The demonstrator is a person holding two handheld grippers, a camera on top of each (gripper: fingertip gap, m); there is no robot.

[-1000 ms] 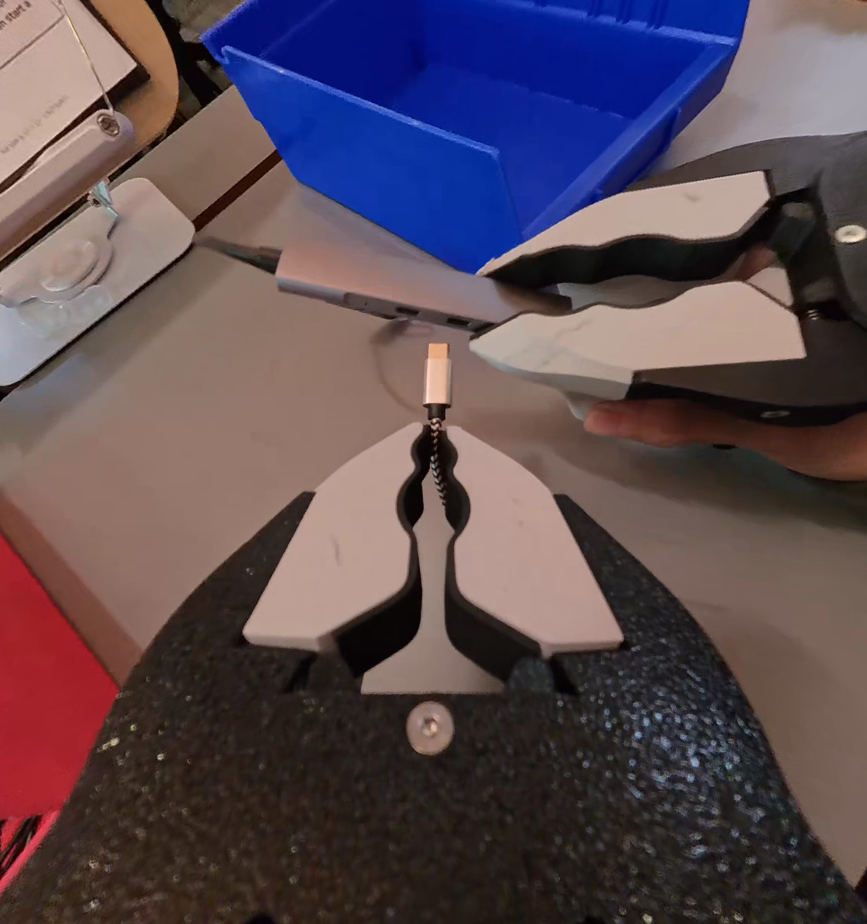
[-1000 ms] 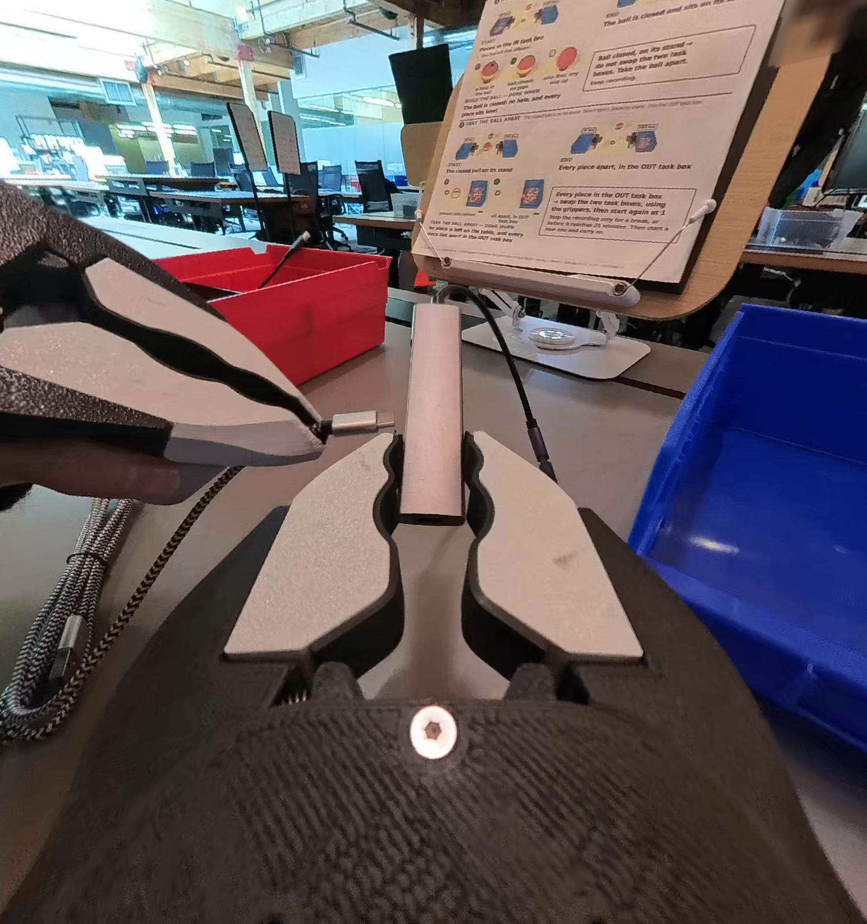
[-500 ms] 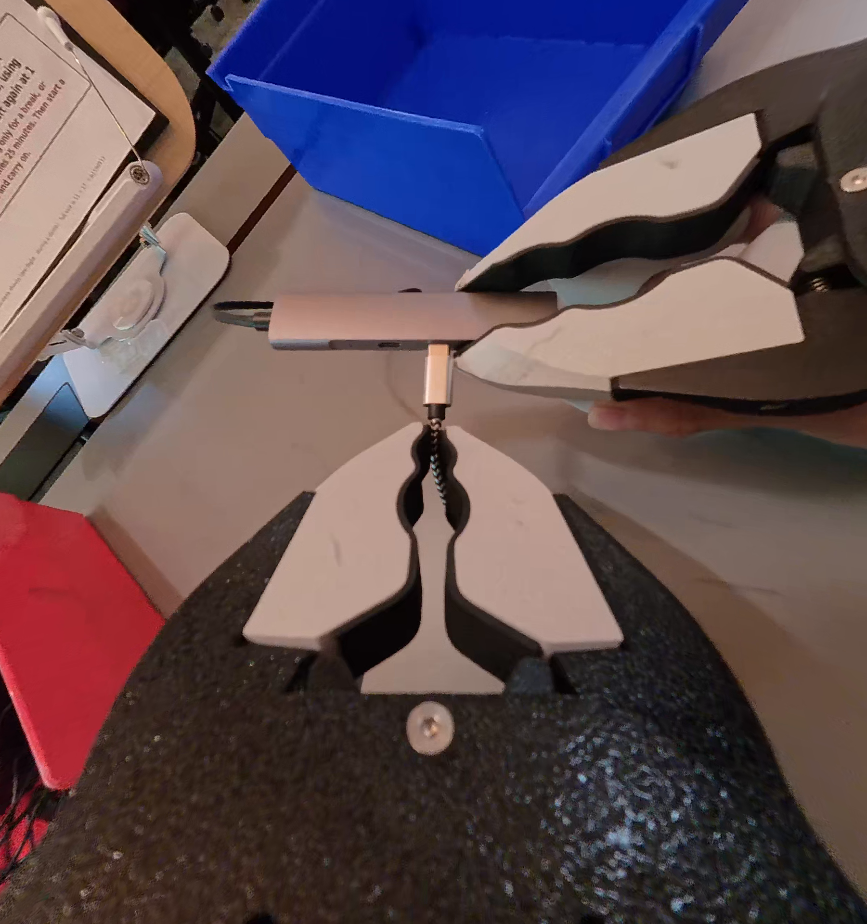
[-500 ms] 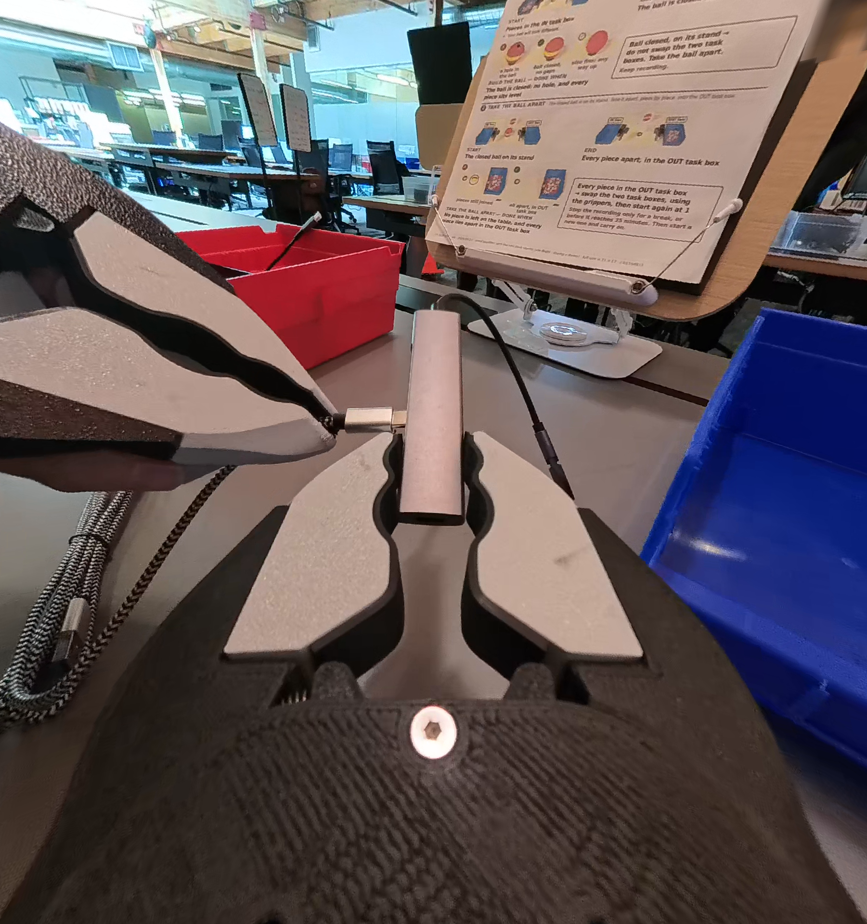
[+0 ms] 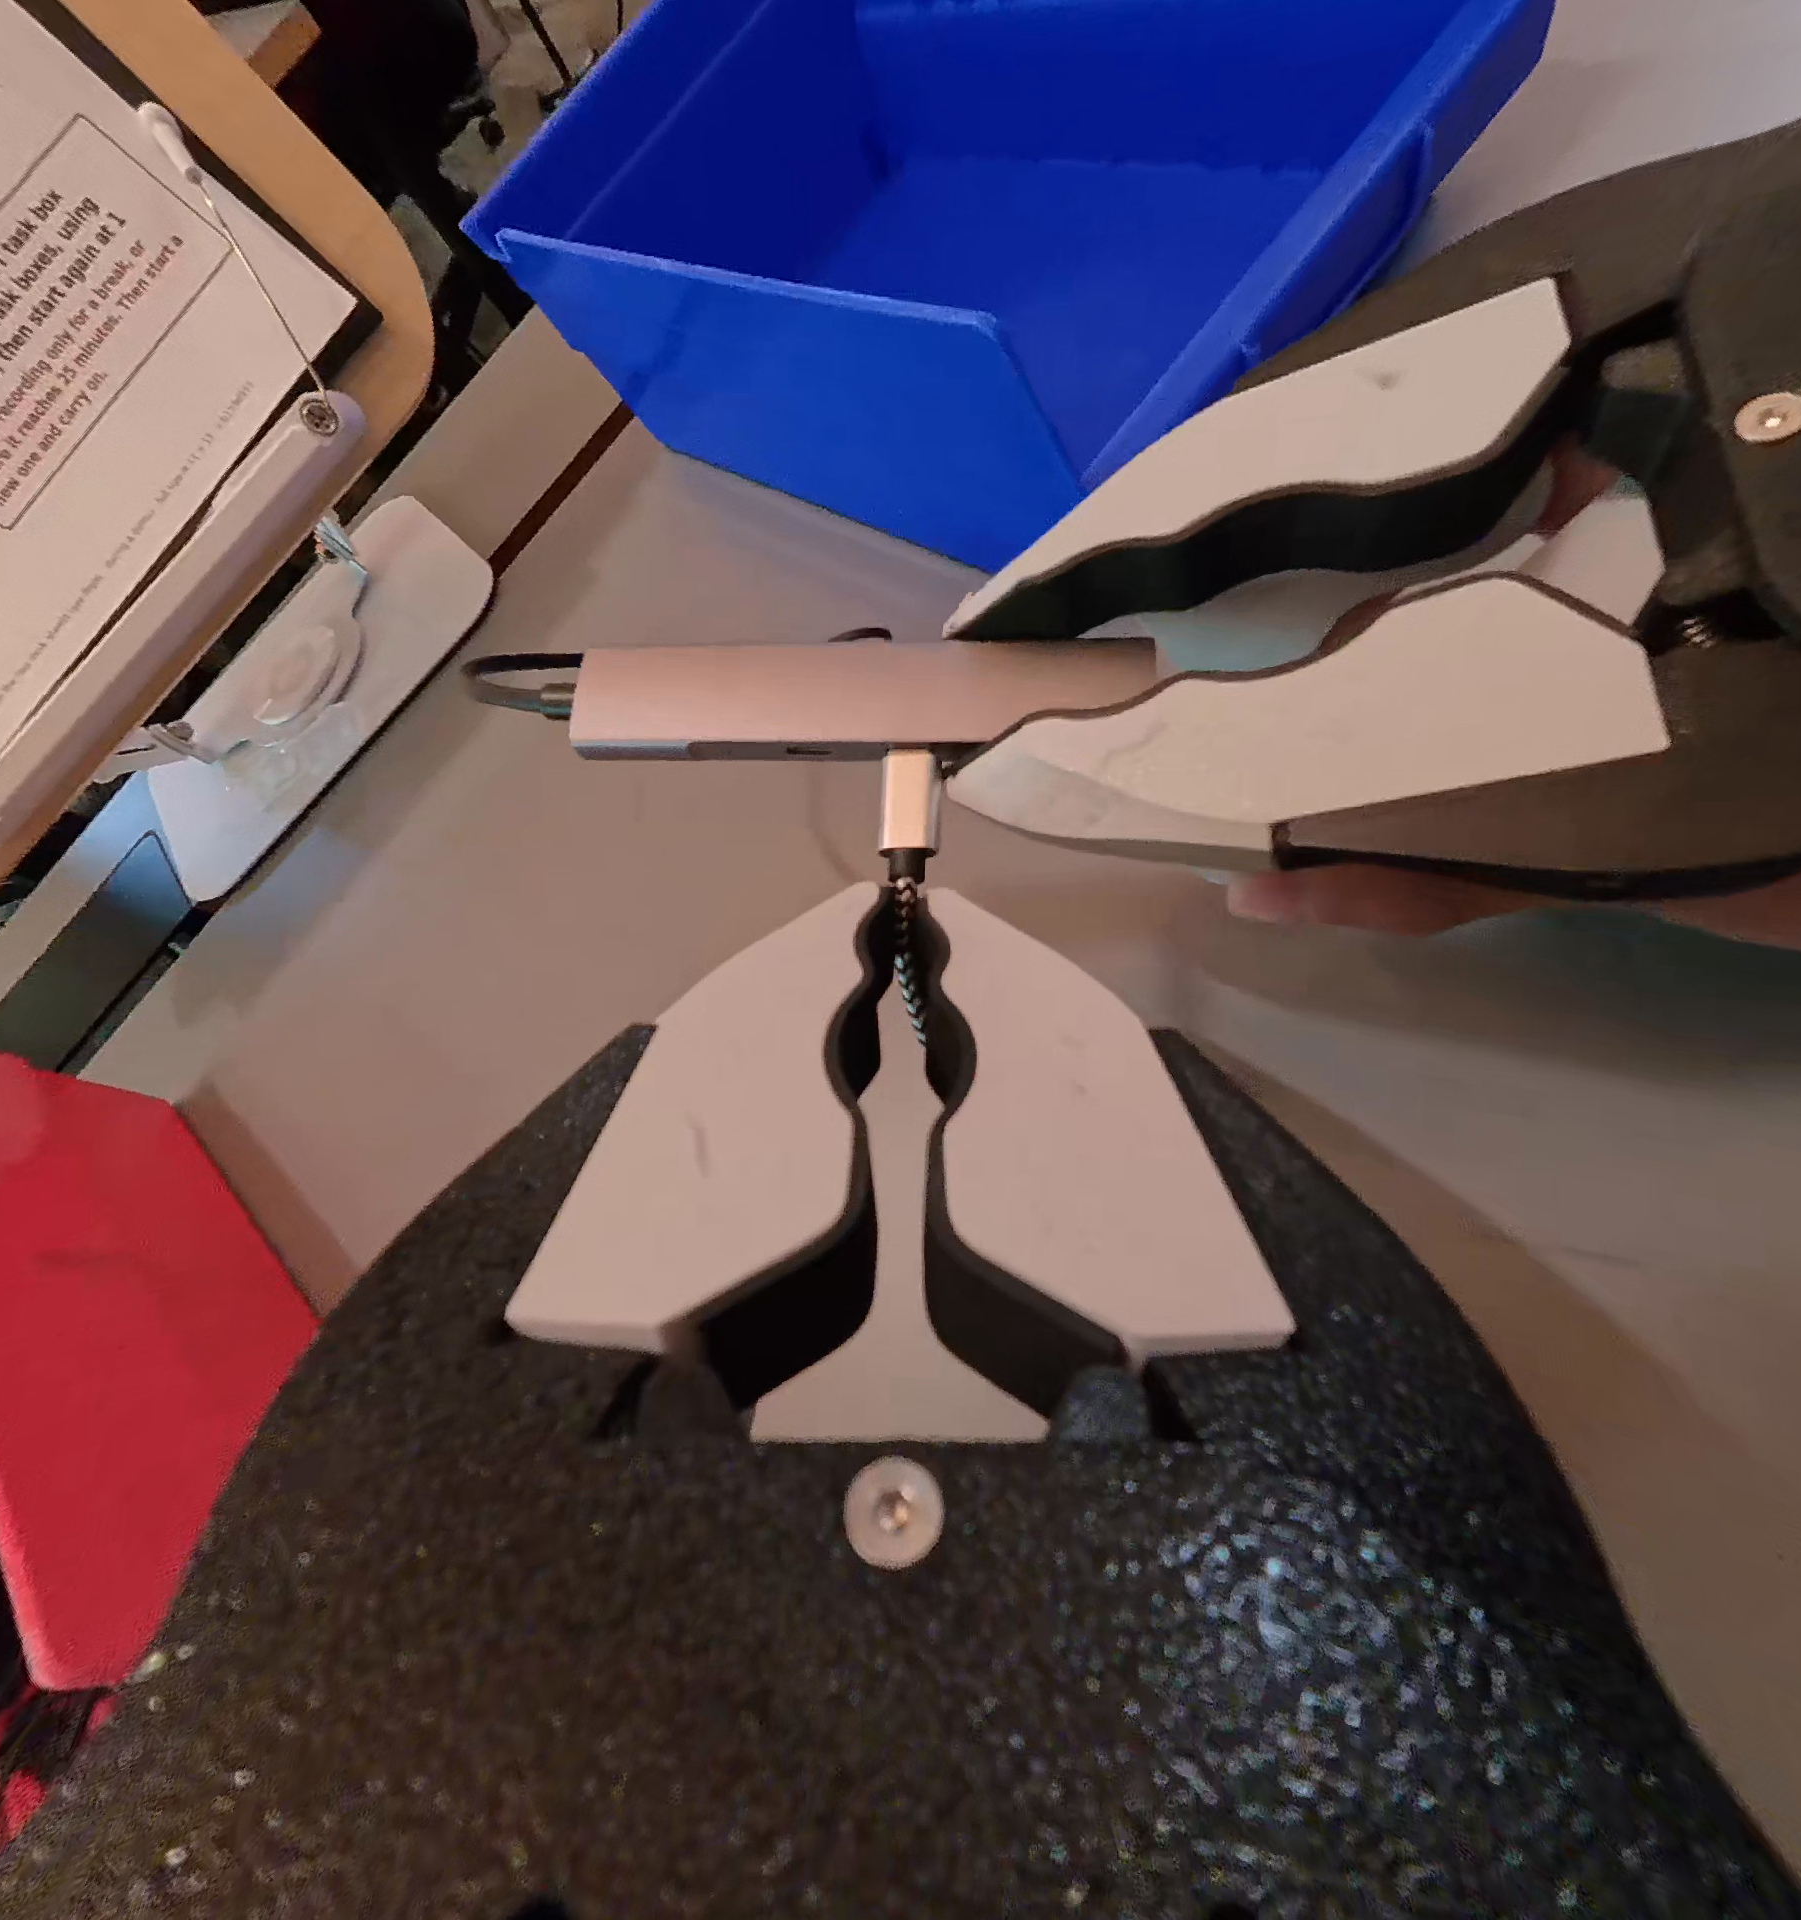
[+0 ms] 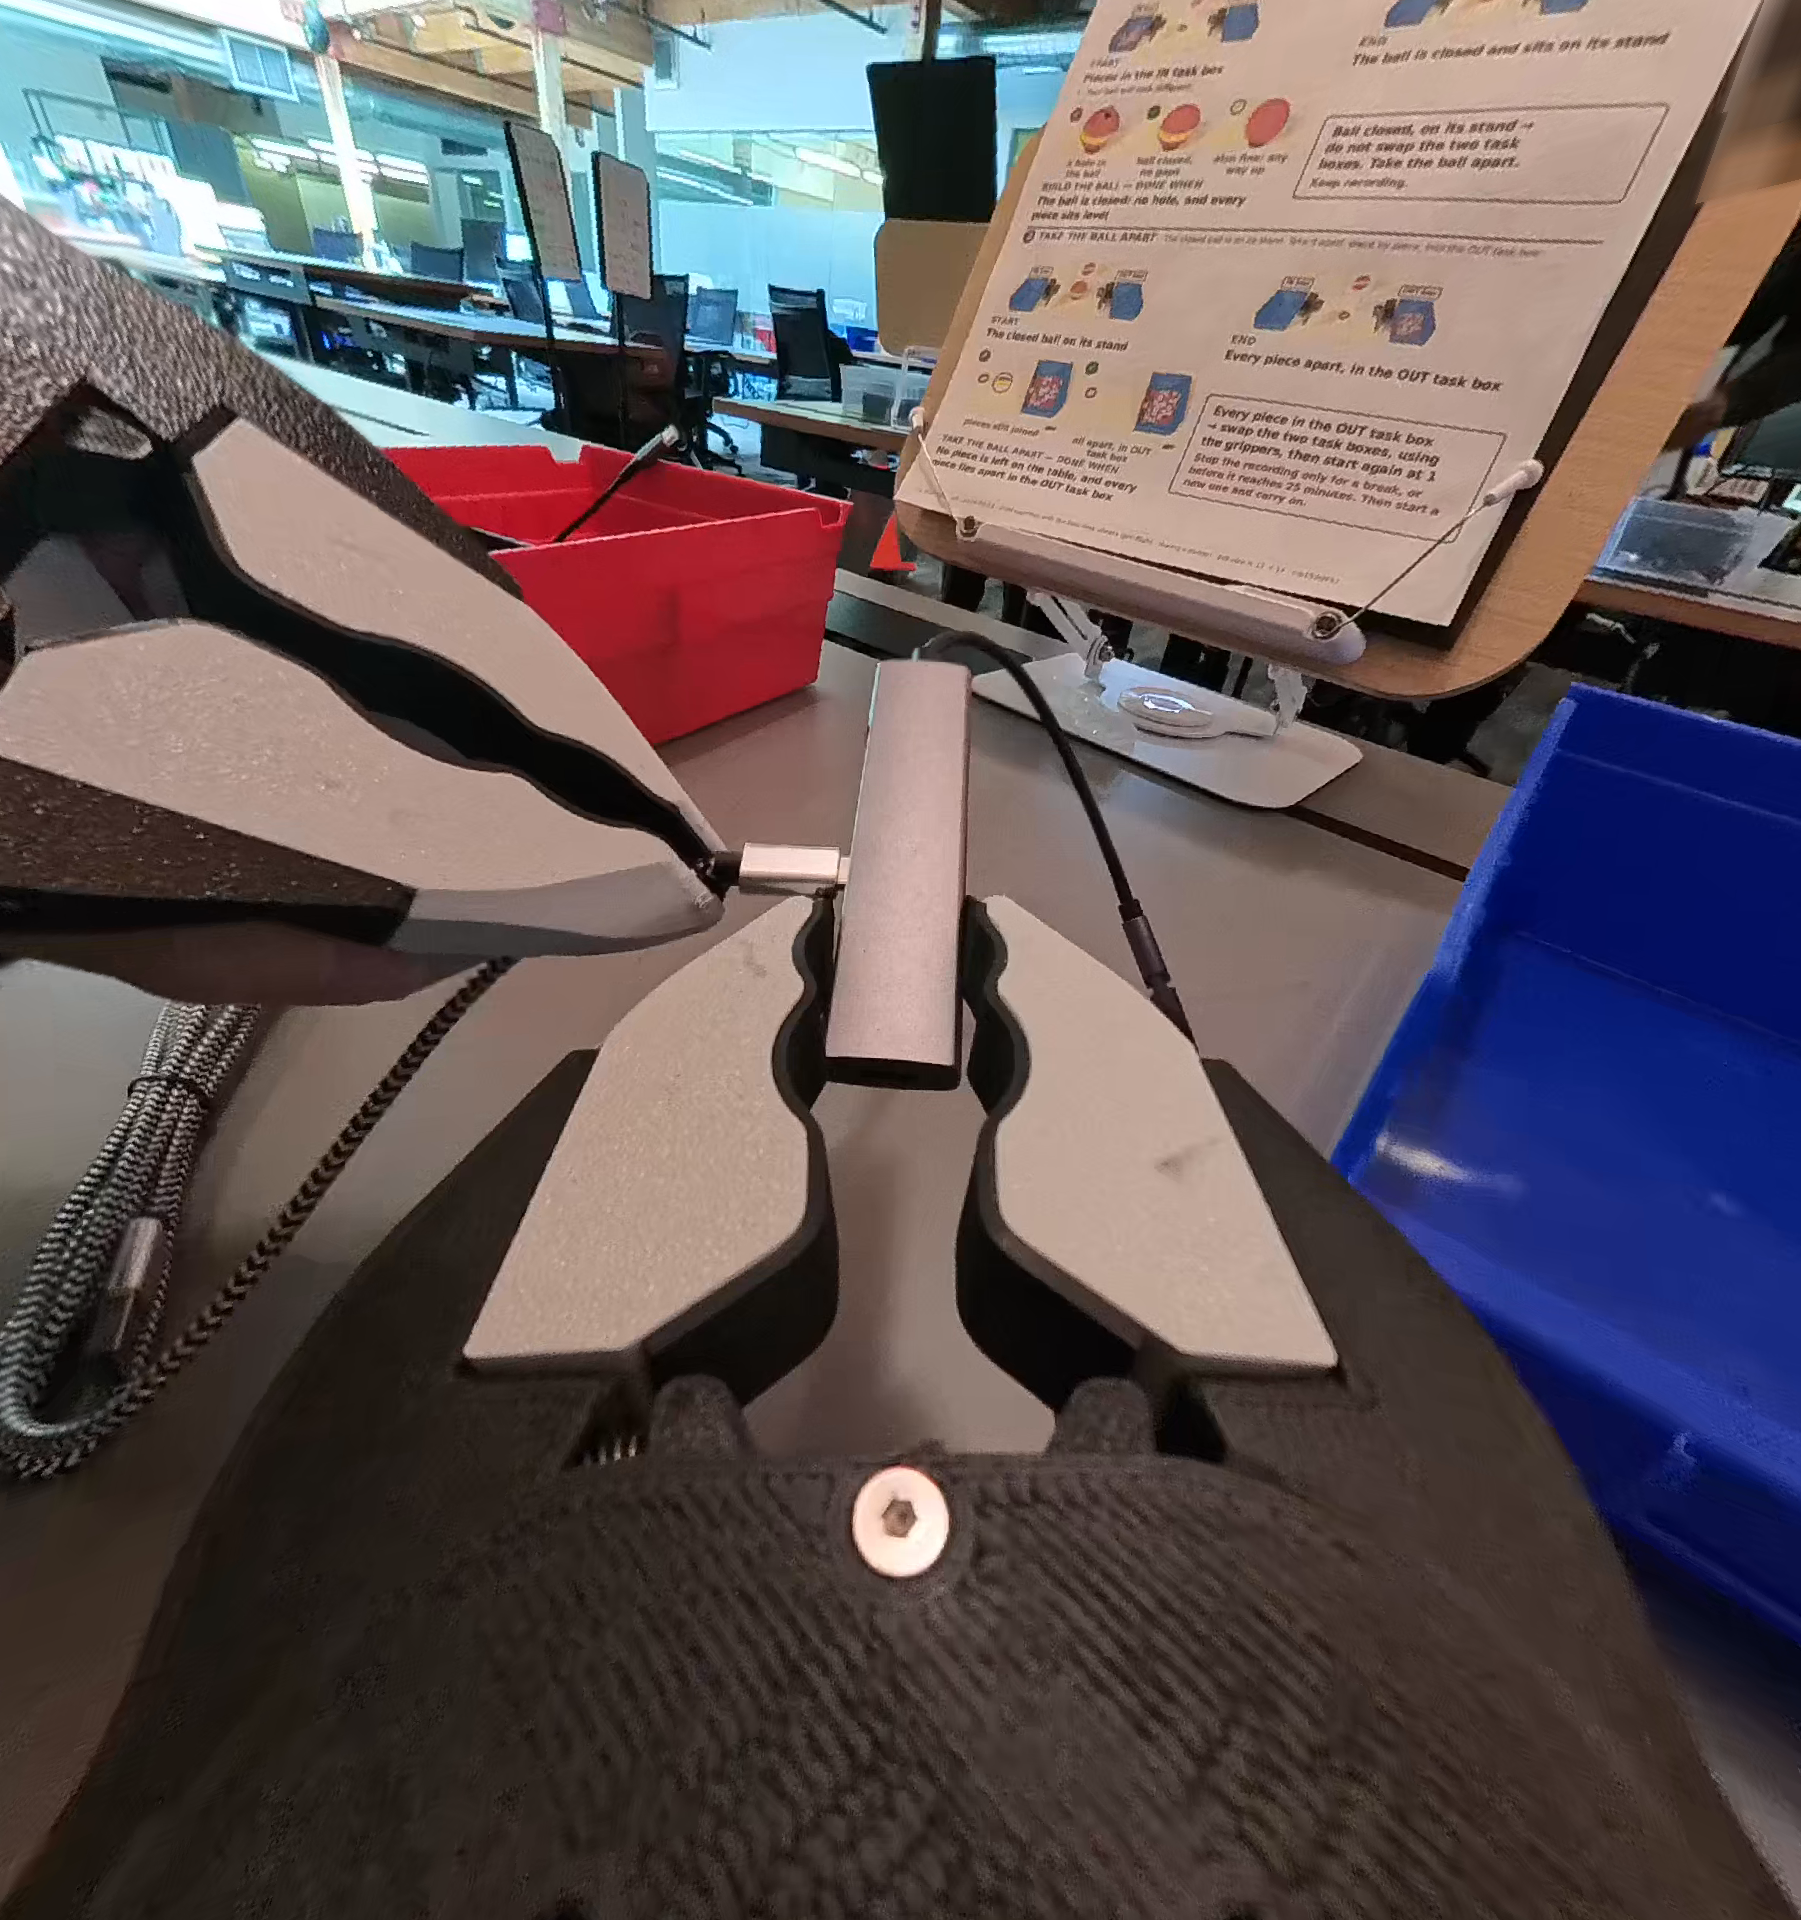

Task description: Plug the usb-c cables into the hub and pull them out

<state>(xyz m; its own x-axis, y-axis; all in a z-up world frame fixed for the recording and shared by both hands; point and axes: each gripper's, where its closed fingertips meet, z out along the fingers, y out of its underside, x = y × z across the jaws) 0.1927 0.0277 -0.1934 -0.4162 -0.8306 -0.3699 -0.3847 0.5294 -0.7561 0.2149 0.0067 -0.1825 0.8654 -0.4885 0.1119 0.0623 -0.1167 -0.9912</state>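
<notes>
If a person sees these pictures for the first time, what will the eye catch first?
At the centre, the slim grey metal hub is clamped in the right gripper, with the silver USB-C plug of the braided cable meeting its side, held by the left gripper. Behind stands a large bright blue plastic bin; a red bin sits at the left.

Open-plan office, desk rows [image 6: 439, 312], office chairs [image 6: 802, 343]

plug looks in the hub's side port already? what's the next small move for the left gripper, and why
Probably a short straight pull back along the plug's axis, once seating is confirmed. The left gripper pinches the braided cable just behind the silver plug, whose tip meets the hub; the right gripper clamps the hub's end. How deep it sits cannot be told.
</notes>
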